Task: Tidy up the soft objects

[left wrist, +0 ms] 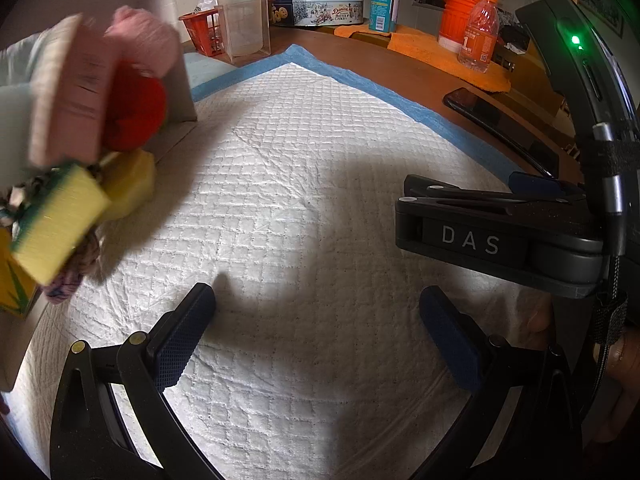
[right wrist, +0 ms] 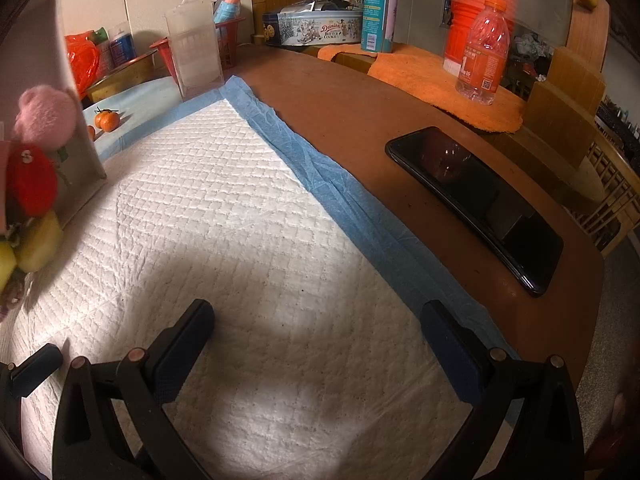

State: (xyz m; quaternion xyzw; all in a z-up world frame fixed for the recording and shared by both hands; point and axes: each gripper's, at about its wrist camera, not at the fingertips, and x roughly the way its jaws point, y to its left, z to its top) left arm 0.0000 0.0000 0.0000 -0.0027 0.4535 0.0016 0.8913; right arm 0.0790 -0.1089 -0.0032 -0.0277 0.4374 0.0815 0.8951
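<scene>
Soft pile (pink plush (left wrist: 148,38), red ball (left wrist: 136,114), yellow sponge (left wrist: 56,222)) sits clustered at the pad's (left wrist: 300,200) left edge. Left gripper (left wrist: 318,318) and right gripper (right wrist: 318,326): fingers wide, empty. Likely between picks; next move is reaching left.

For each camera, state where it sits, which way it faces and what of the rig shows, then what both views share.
Left wrist: sits on the left gripper, facing across the white quilted pad; its own open fingers show, plus the right gripper alongside.
Right wrist: sits on the right gripper, facing over the pad toward the black phone; open fingers show.
Shared: pad, phone, cookie tin, orange bottle, pile of soft objects.
</scene>
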